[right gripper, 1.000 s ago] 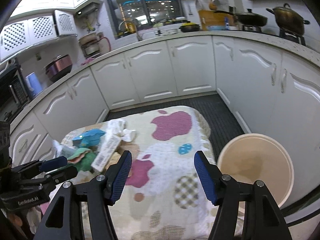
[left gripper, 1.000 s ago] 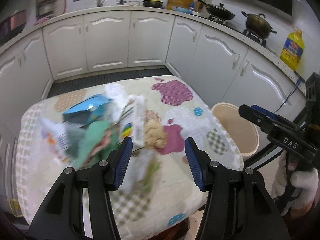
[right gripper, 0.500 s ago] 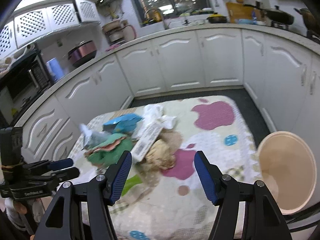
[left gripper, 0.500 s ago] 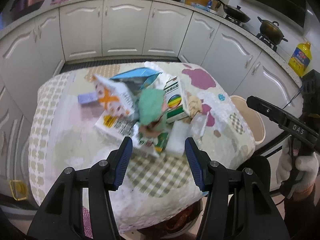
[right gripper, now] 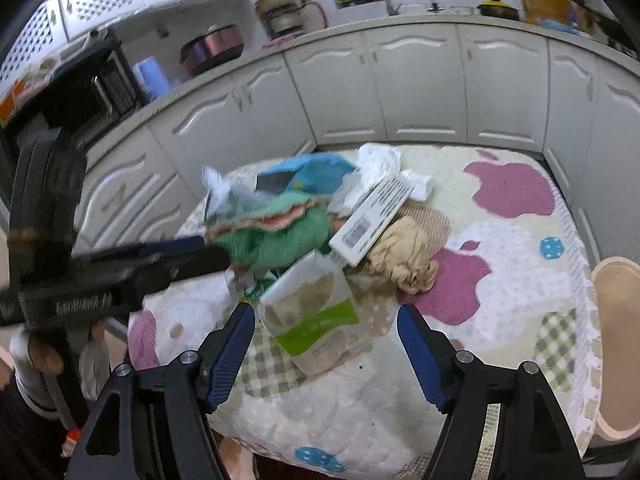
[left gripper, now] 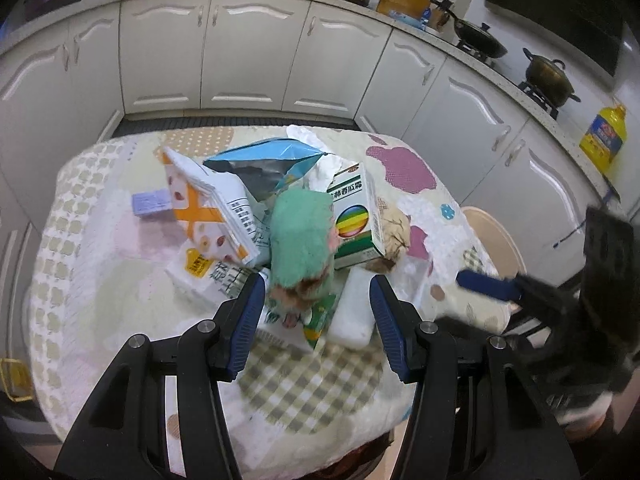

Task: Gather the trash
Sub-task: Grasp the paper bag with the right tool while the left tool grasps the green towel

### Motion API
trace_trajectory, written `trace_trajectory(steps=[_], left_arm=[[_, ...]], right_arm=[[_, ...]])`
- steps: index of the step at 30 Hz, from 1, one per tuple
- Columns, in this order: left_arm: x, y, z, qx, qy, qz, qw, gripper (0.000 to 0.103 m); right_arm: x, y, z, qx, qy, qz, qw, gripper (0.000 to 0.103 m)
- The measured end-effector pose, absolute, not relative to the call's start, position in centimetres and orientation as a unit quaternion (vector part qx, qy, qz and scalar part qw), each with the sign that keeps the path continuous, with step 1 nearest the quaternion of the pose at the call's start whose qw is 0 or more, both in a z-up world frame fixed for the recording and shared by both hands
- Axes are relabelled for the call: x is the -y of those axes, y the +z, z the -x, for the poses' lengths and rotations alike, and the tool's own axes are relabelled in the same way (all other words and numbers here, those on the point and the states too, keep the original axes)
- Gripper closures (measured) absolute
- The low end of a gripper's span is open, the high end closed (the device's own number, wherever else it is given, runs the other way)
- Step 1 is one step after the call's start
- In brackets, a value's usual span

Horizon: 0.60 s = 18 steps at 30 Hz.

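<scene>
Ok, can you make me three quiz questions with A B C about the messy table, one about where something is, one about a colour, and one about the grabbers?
1. Where is the bin?
A. on the table
B. on the floor beside the table
C. on the counter

2. What colour is the fluffy cloth on the trash pile?
A. green
B. black
C. red

3. What is the right gripper doing?
A. squeezing the cloth
C. open, holding nothing
B. shut tight on a box

Answers:
1 B, its rim shows below the table's edge.
2 A, it is mint green.
3 C, its jaws have just been opening and stand apart above a paper bag, pressing nothing.
</scene>
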<state>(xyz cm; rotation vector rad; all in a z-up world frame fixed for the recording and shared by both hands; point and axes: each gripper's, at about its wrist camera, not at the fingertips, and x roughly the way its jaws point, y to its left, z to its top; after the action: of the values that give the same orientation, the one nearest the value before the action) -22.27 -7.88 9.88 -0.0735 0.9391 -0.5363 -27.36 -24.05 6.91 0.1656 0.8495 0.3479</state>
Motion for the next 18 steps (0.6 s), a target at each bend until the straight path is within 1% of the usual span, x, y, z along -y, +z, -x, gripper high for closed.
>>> trace_trajectory(steps=[3, 9, 10, 11, 12, 13, 15, 18], left_arm=[[8.3, 9.3, 21.4, -0.45, -0.256, 0.046, 0.855, 0.05], [8.8, 8.5, 19.4, -0.458, -0.254, 0.072, 0.849, 0.051], [8.8, 8.4, 19.2, -0.458, -0.254, 0.077, 0.848, 0.053], [8.8, 8.2, 19.0, -0.459, -0.252, 0.077, 0.848, 0.058], [8.8, 8.1, 18.9, -0.462, -0.248, 0.075, 0.849, 0.07], [8.7, 7.9, 18.8, -0.464, -0.243, 0.072, 0.849, 0.076], [8.5, 7.9, 19.0, -0.463, -0.244, 0.071, 0.849, 0.08], [8.2, 8.1, 19.5, -0.46, -0.244, 0.064, 0.851, 0.086]], right_arm=[[23.6, 5.8, 27.0, -0.416, 0.18, -0.063, 0.889, 0.03], [22.9, 4.4, 25.5, -0.409, 0.209, -0.064, 0.886, 0.03], [22.8, 4.0, 25.2, -0.409, 0.212, -0.064, 0.885, 0.03], [22.7, 3.7, 24.9, -0.411, 0.214, -0.066, 0.884, 0.033], [22.8, 3.5, 24.7, -0.413, 0.215, -0.07, 0.882, 0.045], [22.9, 3.2, 24.6, -0.415, 0.217, -0.077, 0.88, 0.052], [23.4, 3.1, 24.7, -0.413, 0.22, -0.092, 0.879, 0.058], [23.6, 3.7, 25.4, -0.41, 0.218, -0.087, 0.882, 0.062]])
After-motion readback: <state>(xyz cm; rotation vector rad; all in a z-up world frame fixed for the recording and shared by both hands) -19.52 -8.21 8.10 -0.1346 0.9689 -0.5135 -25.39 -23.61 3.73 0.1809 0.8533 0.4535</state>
